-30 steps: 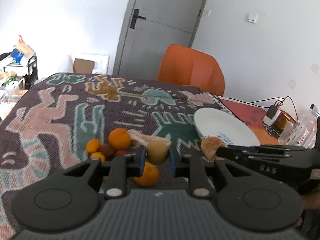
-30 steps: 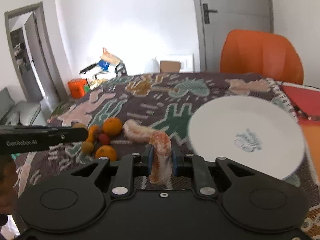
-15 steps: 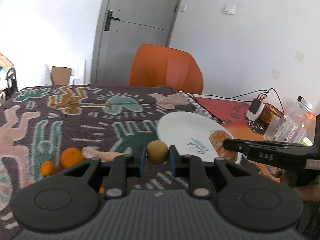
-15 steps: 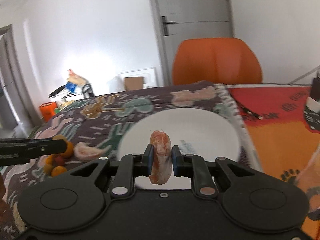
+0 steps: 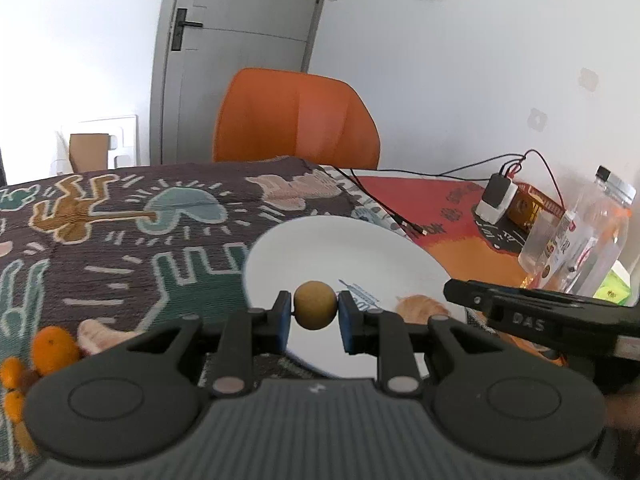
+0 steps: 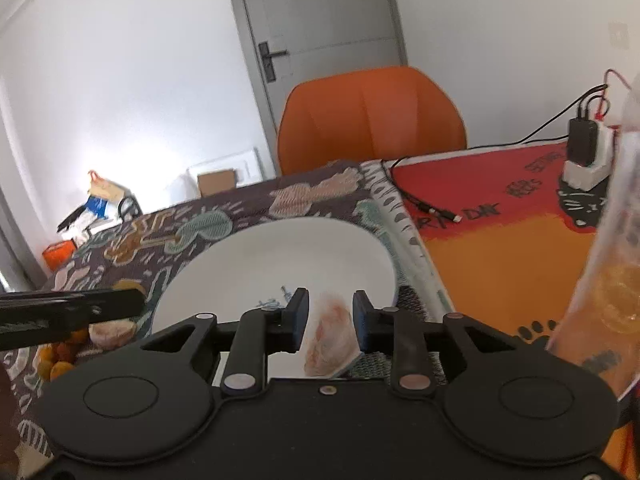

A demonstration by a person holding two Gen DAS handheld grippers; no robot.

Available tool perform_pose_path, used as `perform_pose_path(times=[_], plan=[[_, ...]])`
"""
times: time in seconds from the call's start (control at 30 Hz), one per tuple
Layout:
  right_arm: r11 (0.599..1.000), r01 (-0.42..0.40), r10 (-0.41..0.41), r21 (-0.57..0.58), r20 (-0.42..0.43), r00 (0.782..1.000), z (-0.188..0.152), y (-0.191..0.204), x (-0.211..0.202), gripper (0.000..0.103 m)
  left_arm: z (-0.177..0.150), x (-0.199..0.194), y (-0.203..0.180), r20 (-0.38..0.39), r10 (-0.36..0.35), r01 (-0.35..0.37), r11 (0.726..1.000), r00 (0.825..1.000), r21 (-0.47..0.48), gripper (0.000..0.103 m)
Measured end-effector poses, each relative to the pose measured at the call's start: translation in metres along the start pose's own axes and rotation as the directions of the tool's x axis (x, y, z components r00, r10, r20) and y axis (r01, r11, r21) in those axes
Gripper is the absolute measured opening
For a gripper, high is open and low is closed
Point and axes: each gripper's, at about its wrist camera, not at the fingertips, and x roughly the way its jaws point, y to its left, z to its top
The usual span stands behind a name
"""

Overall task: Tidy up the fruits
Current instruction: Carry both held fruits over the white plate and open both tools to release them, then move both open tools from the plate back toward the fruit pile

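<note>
The left gripper (image 5: 313, 319) is clamping 1 round, matte brown fruit (image 5: 315, 310) above the smooth white plate (image 5: 320, 248). The right gripper (image 6: 330, 320), fingers spread apart, is flanking 1 pale peeled citrus segment (image 6: 332, 336) lying at the plate's (image 6: 280, 256) near rim.

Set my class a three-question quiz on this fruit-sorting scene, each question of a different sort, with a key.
1. True or false: the left gripper is shut on a small round yellow-brown fruit.
2. In the left wrist view, what shows directly behind that fruit? A) a round white plate B) a cardboard box C) a grey door
3. What colour is the moulded chair beyond the patterned tablecloth?

Key: 1 true; 2 A; 3 orange.
</note>
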Motion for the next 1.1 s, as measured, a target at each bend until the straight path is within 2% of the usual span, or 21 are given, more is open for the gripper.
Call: perform_pose_path(times=[0.1, 0.23, 0.33, 0.43, 0.5, 0.63, 0.7, 0.77, 0.83, 0.9, 1.0, 1.1], plan=[[1.0, -0.012, 0.012, 0.022, 0.005, 1.0, -0.003, -0.004, -0.007, 0.029, 0.001, 0.008, -0.005, -0.017, -0.006, 0.007, 1.0, 1.0, 0.009, 0.023], [0.999, -0.04, 0.04, 0.015, -0.001, 0.999, -0.008, 0.001, -0.016, 0.03, 0.003, 0.01, -0.011, 0.008, -0.007, 0.007, 1.0, 1.0, 0.015, 0.025], [0.999, -0.047, 0.047, 0.003, -0.004, 0.999, -0.013, 0.006, -0.02, 0.036, 0.004, 0.007, -0.014, 0.022, -0.008, 0.007, 1.0, 1.0, 0.03, 0.029], [0.999, -0.053, 0.053, 0.004, -0.005, 0.999, -0.017, 0.01, -0.025, 0.041, 0.003, 0.001, -0.012, 0.029, 0.013, -0.014, 0.999, 0.999, 0.031, 0.042], [0.999, -0.052, 0.052, 0.002, -0.003, 0.999, -0.019, 0.013, -0.027, 0.046, 0.001, -0.007, -0.009, 0.043, 0.026, -0.027, 0.999, 0.999, 0.026, 0.055], [0.999, -0.052, 0.052, 0.0, 0.003, 0.999, -0.022, 0.02, -0.031, 0.058, -0.002, -0.022, -0.003, 0.068, 0.056, -0.058, 0.998, 0.996, 0.031, 0.073], [0.999, -0.052, 0.052, 0.0, 0.011, 0.999, -0.023, 0.023, -0.034, 0.07, -0.004, -0.031, -0.001, 0.084, 0.07, -0.073, 0.997, 0.994, 0.04, 0.081], [0.999, -0.052, 0.052, 0.001, 0.019, 0.998, -0.024, 0.026, -0.037, 0.078, -0.006, -0.04, 0.002, 0.104, 0.091, -0.095, 0.995, 0.99, 0.032, 0.088], [0.998, -0.057, 0.057, 0.008, 0.027, 0.998, -0.025, 0.028, -0.04, 0.084, -0.008, -0.049, 0.006, 0.121, 0.107, -0.111, 0.994, 0.987, 0.02, 0.091], [0.998, -0.055, 0.055, 0.016, 0.039, 0.998, -0.026, 0.031, -0.044, 0.095, -0.009, -0.059, 0.012, 0.129, 0.111, -0.114, 0.993, 0.985, 0.013, 0.091], [0.999, -0.051, 0.051, 0.005, 0.051, 0.997, -0.028, 0.038, -0.048, 0.102, -0.013, -0.073, 0.022, 0.149, 0.125, -0.124, 0.992, 0.981, -0.012, 0.092], [0.998, -0.061, 0.061, 0.01, 0.051, 0.997, -0.028, 0.042, -0.051, 0.103, -0.016, -0.088, 0.032, 0.158, 0.148, -0.143, 0.989, 0.976, -0.041, 0.093]])
